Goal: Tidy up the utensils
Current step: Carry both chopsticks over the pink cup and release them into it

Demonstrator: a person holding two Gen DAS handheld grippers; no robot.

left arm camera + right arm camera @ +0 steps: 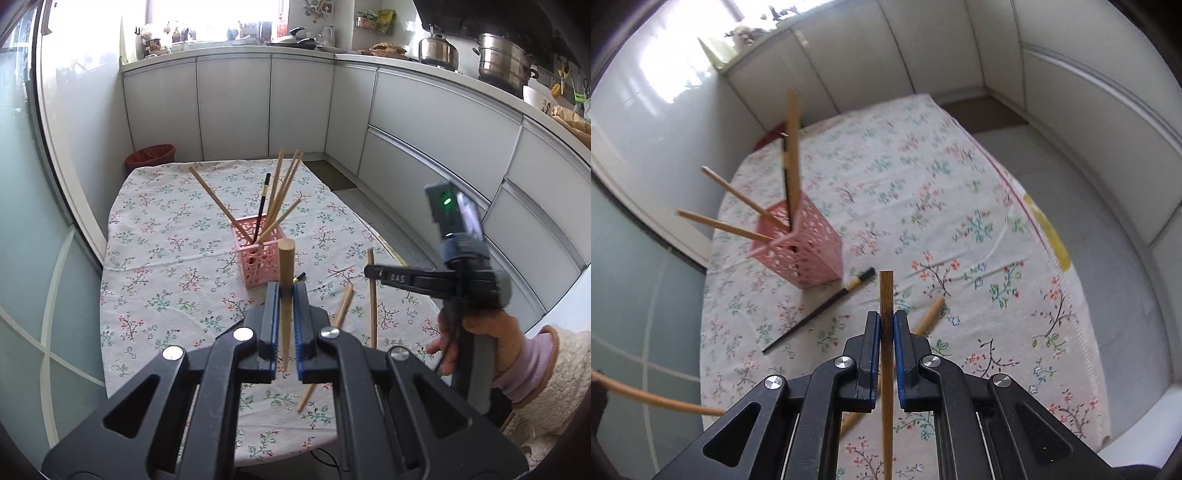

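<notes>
So both grippers are each carrying a chopstick right now. The left gripper [286, 295] is clamping a light wooden chopstick [286, 266] between its blue pads, thick end pointing up and away, thin end trailing back toward the camera. The right gripper [886, 325] is doing the same with a darker brown chopstick [886, 295], pinched partway along its length so a good bit is sticking out on either side.

I'm guessing they're held roughly upright like that because they're going into the pink basket [258, 258], which is sitting out on the flowered tablecloth [166, 258] with a bunch of chopsticks [277, 192] already leaning out of it in every direction — you'd want the stick close to vertical to drop it in past the others.

Still lying loose on the cloth: a black chopstick [820, 314] right next to the basket, and a pale wooden one [929, 315] partly tucked under the right gripper.

Pose-wise, the left gripper is hovering above the near part of the table, aimed at the basket. The right one is off to its right, held in a bare hand [476, 332] with a fuzzy sleeve [546, 373], fingers pointing across toward the basket — its camera is looking steeply down at the cloth.
</notes>
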